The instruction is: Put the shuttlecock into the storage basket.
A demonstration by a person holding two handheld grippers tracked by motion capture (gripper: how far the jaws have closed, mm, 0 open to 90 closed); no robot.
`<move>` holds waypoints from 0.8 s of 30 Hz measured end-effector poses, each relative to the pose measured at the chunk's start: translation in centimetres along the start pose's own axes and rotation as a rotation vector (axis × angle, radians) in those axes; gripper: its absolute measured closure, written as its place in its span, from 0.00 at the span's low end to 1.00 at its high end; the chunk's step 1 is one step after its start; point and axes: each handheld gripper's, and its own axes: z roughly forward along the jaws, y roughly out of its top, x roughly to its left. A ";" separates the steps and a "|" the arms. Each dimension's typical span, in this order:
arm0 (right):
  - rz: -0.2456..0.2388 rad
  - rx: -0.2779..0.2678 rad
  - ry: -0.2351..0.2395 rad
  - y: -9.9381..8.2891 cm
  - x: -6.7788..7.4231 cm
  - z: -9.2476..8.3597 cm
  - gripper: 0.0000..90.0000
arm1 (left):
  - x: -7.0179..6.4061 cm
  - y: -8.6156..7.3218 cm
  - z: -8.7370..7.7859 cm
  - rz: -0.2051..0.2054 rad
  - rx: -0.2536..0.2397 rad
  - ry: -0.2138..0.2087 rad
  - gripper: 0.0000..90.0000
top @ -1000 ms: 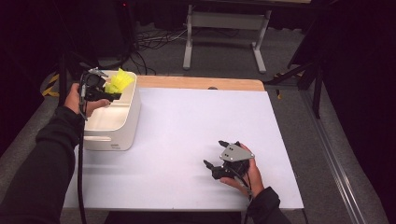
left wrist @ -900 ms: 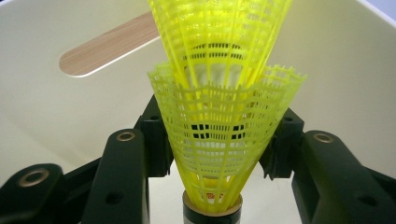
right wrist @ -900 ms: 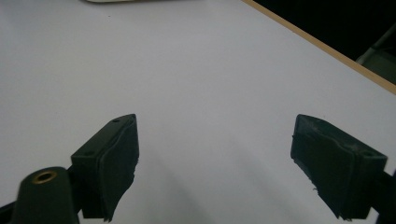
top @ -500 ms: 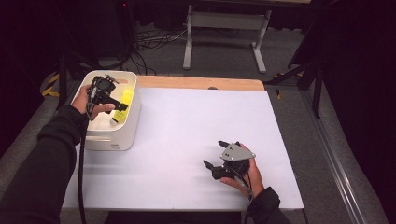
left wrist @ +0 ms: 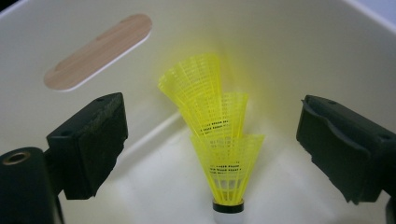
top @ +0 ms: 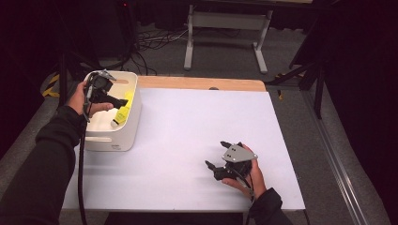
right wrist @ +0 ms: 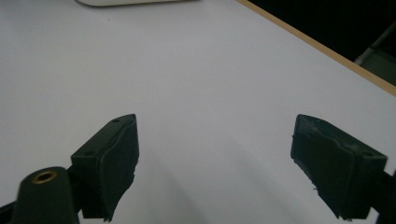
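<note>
Right gripper (top: 221, 153): sat low over the near right part of the desk (top: 187, 136), held in the person's right hand (top: 248, 173). Its jaws stood wide apart with nothing between them; in the right gripper view (right wrist: 215, 163) only bare white desk lay in the gap. A grey three-cornered plate (top: 239, 153) rode on top.

Desk: white top with a strip of bare wood along the far edge (top: 202, 83).

Bin (top: 126, 136): a cream plastic tub with rounded corners, standing at the desk's left edge toward the far corner. A slot-shaped handle hole (left wrist: 98, 51) in its wall showed wood behind it. A small dark mark sat low on the near outer wall, too small to read.

Left gripper (top: 123, 101): reached down into the bin, held by the left hand (top: 82, 96). Its jaws were released and spread wide, one on either side of the shuttlecocks without touching them, as the left gripper view (left wrist: 215, 154) showed.

Shuttlecocks (left wrist: 219, 140): three yellow plastic ones nested into a stack, lying inside the bin against its floor and wall. Mesh skirts, a black band and a white cork tip at the near end. Fine dark print ran around each skirt, too blurred to read. In the high view (top: 123, 112) they lay along the bin's right wall.

Floor beyond the desk: grey, with a pale metal frame (top: 225, 28) and loose cables (top: 155, 42).
</note>
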 end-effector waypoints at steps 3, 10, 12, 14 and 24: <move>-0.003 0.000 -0.004 0.0 0.0 -0.1 0.18 | -0.1 0.0 -0.8 0.007 -0.042 0.002 0.12; 0.000 -0.005 -0.012 0.0 0.1 -0.4 0.18 | -0.8 0.0 -2.3 0.032 -0.131 0.018 0.14; -0.005 -0.006 -0.016 0.0 0.1 -0.6 0.18 | -1.2 -0.1 -2.7 0.043 -0.147 0.027 0.16; -0.007 -0.009 -0.017 0.1 0.2 -0.7 0.18 | -1.4 -0.2 -3.0 0.045 -0.166 0.029 0.17; -0.011 -0.013 -0.024 0.1 0.3 -0.9 0.18 | -2.4 -0.8 -4.7 0.080 -0.260 0.078 0.18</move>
